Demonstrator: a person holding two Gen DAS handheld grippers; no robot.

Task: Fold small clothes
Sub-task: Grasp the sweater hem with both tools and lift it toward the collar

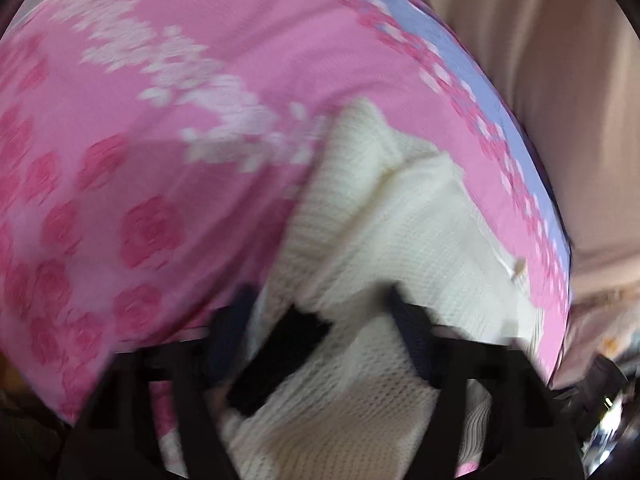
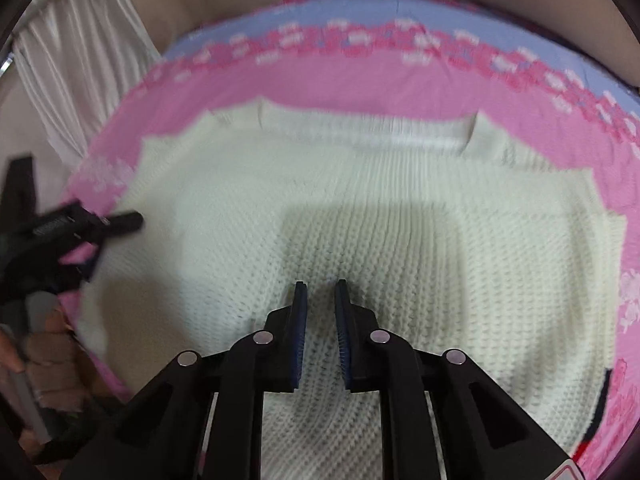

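Observation:
A cream knit sweater [image 2: 360, 208] lies spread flat on a pink flowered bed cover [image 2: 360, 84], neckline at the far side. My right gripper [image 2: 320, 292] hovers over the middle of it, pointing down, shut, with nothing between its blue pads. In the blurred left wrist view, my left gripper [image 1: 322, 312] sits at the sweater's [image 1: 380, 220] edge. Its jaws stand partly apart, and a fold of knit with a dark patch [image 1: 280, 352] fills the gap. The right wrist view shows one of its fingers [image 2: 124, 219] reaching over the sweater's left edge.
The bed cover [image 1: 140, 120] has a pale blue border [image 1: 460, 60] along its far edge, with a beige surface [image 1: 560, 80] beyond. A white curtain [image 2: 80, 64] hangs at the far left. A person's hand [image 2: 48, 344] holds the left gripper's handle.

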